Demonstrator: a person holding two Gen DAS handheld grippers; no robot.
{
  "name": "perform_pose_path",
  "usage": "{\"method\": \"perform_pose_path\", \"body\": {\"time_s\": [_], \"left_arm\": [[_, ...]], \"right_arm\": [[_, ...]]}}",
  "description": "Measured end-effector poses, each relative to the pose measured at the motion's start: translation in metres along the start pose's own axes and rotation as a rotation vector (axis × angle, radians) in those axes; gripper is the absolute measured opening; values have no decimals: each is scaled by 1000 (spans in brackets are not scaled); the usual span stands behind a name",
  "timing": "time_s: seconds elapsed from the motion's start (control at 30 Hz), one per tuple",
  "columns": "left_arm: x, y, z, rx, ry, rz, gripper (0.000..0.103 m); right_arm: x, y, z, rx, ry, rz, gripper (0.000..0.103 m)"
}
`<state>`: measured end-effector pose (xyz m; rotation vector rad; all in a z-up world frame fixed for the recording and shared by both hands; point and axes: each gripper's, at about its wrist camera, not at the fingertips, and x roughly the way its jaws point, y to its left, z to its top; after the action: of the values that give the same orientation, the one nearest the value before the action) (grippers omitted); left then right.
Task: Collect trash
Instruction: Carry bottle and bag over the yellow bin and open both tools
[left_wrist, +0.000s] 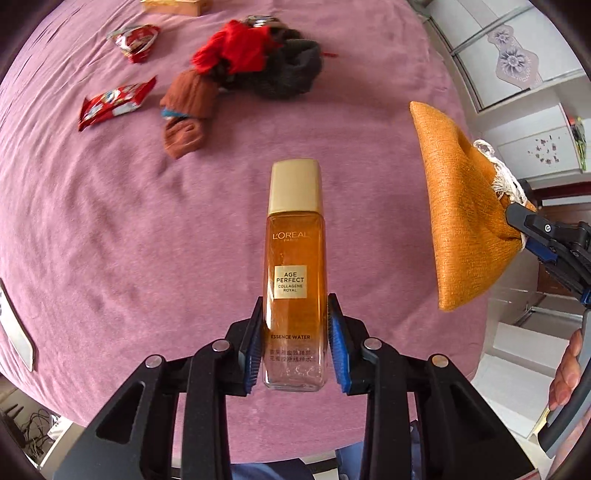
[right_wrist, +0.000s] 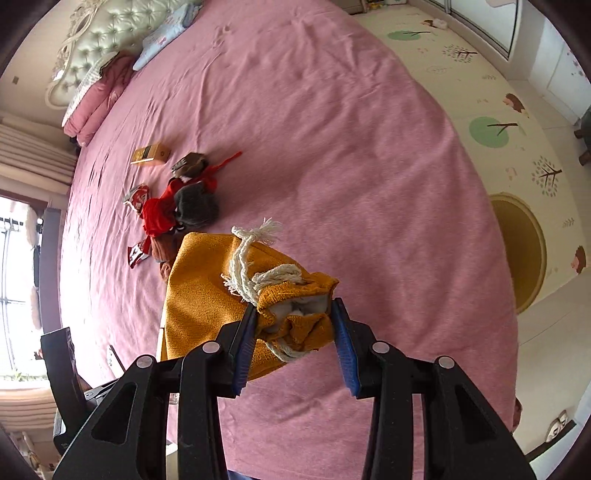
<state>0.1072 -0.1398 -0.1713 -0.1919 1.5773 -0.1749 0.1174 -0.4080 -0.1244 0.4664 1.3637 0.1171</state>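
Observation:
My left gripper (left_wrist: 295, 343) is shut on the lower part of an amber glass bottle (left_wrist: 293, 258) with a gold cap, held above the pink bed (left_wrist: 110, 240). My right gripper (right_wrist: 295, 343) is shut on the gathered mouth of an orange drawstring bag (right_wrist: 207, 302), which hangs below it. In the left wrist view the bag (left_wrist: 458, 221) hangs to the right of the bottle, with the right gripper (left_wrist: 535, 229) at its corner. Two red snack wrappers (left_wrist: 114, 105) (left_wrist: 135, 40) lie on the bed at the far left, also in the right wrist view (right_wrist: 137, 194) (right_wrist: 137, 254).
A heap of red, grey and brown socks (left_wrist: 251, 62) (right_wrist: 184, 206) lies beside the wrappers, with a gold box (right_wrist: 151, 153) beyond. Pillows and a padded headboard (right_wrist: 92, 37) are at the bed's far end. A patterned floor mat (right_wrist: 498, 110) runs along the right side.

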Motion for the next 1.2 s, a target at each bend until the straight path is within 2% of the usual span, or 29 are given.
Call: {"method": "perform_pose_path", "body": {"time_s": [0.13,0.33,0.63,0.87,1.07,1.13,1.17,1.2], "left_arm": [[6,-52,1,83,2,-19,32],[18,-164,-9,203,22,-34,32],[40,-297,-6,384,62,-53,32],[62,-368,-6,486,98,-68,32],[83,-417,-2,546,127,-70,32],[86,-427,-2,556,145,-87,32],[87,-432,-2,564,137,-80,40],[88,-437,-1,576,122,-56,63]], "right_arm": [[-29,-55,0,69,-35,-18,39],[-65,-135,0,166,-75,-54,39],[-102,-242,-6,315,-127,-85,39],[-122,-303,-7,393,-158,-104,39],[-136,-339,-3,414,-181,-138,39],[-141,-348,0,423,-189,-136,44],[-143,-352,1,431,-196,-135,45],[-146,-355,3,432,-203,-127,49]]}}
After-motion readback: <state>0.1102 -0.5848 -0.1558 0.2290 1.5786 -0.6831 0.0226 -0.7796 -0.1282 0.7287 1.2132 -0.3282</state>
